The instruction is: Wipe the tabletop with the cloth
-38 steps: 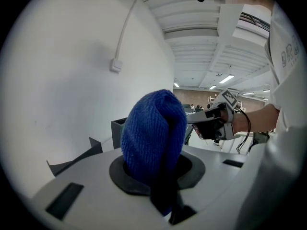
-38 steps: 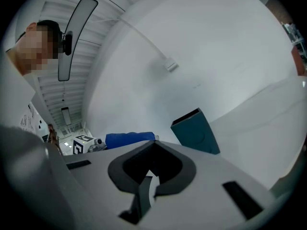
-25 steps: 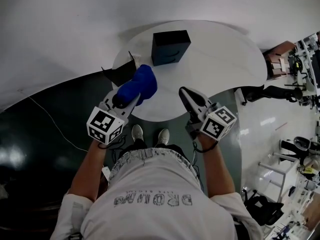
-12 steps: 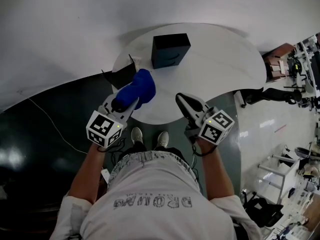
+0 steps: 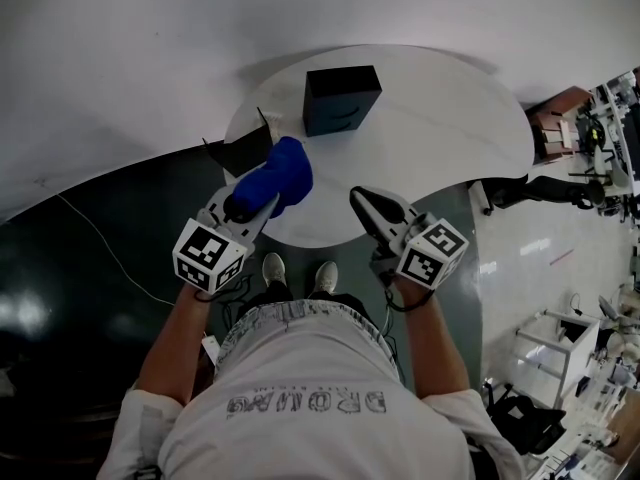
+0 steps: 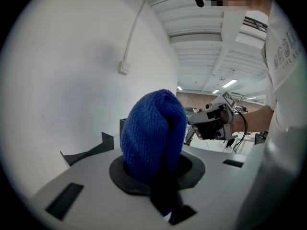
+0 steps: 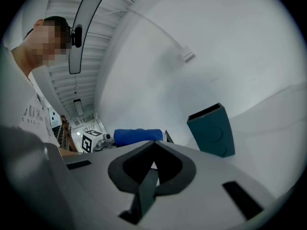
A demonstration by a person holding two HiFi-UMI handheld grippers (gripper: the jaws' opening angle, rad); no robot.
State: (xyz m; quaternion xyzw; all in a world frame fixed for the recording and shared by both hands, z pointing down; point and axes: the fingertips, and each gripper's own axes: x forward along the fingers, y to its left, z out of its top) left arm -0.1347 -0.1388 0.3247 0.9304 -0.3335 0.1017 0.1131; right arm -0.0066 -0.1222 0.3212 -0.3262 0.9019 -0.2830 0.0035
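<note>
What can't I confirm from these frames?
Whether the blue cloth touches the tabletop: head view, the cloth hides its own underside; left gripper view shows no tabletop under it.
Black carton beside the cloth: partly covered by it, head view.
Clutter at head view's right edge: cut off, too small.

Head view: high above the person point(image 5: 300, 398), looking steeply down on the white bench point(image 5: 430, 128), whole top in frame. Left gripper view: close behind its own fingers point(image 6: 163, 198), aimed across at the right gripper point(image 6: 214, 121). Right gripper view: same mount, aimed back at the left gripper point(image 7: 93, 142) and the dark box point(image 7: 213, 131). All three catch the blue cloth point(image 6: 153, 133).
</note>
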